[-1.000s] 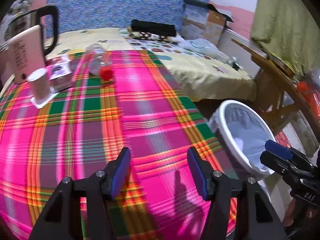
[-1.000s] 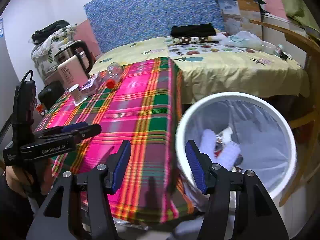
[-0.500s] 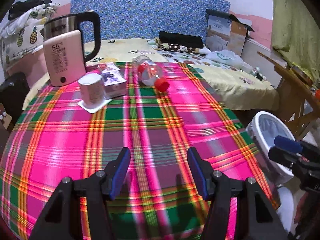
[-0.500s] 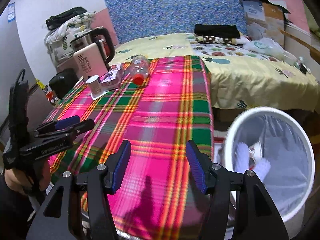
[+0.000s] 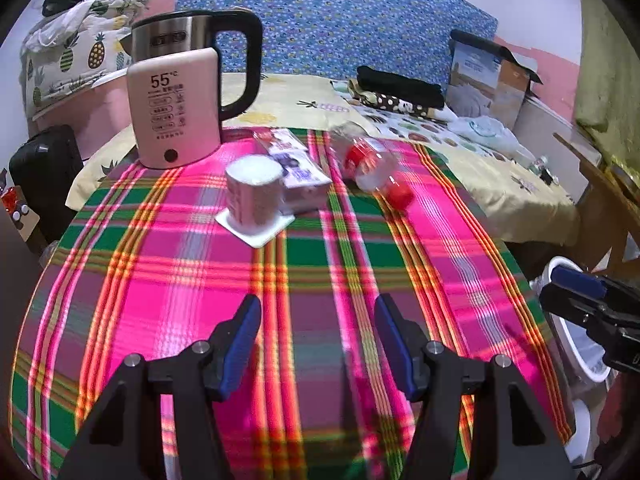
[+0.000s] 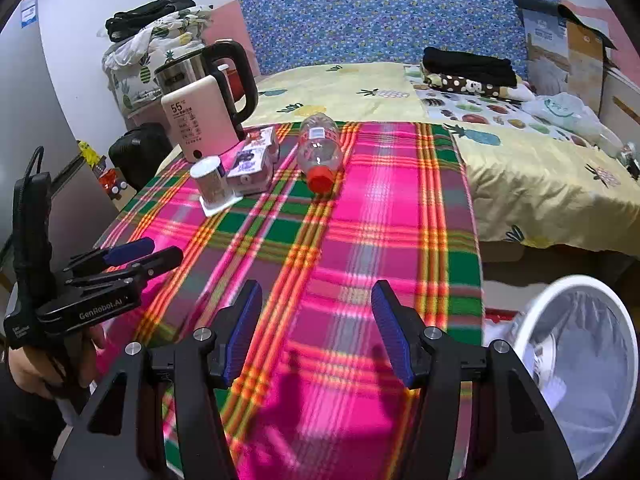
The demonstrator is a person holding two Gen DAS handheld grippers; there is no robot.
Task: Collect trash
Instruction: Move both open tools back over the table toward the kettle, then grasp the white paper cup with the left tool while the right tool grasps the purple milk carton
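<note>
A clear plastic bottle (image 6: 321,152) with a red cap lies on its side at the far end of the plaid-covered table (image 6: 360,240); the left wrist view shows the bottle (image 5: 374,168) too. Beside it lie a small carton (image 6: 253,164) and a paper cup (image 6: 209,181) on a white square. A white bin (image 6: 576,364) with a liner and some trash stands off the table's right side. My left gripper (image 5: 318,340) and my right gripper (image 6: 316,328) both hover open over the near part of the table, nothing between their fingers.
A pink and steel kettle (image 5: 180,108) stands at the table's far left. Behind the table is a bed with a yellow sheet (image 6: 520,168), folded clothes and a cardboard box (image 6: 560,48). A wooden chair (image 5: 600,200) sits at the right.
Both grippers have swung left, away from the bin and over the table. The bottle, cup and carton now sit more centrally ahead. Jaw openings are unchanged.
</note>
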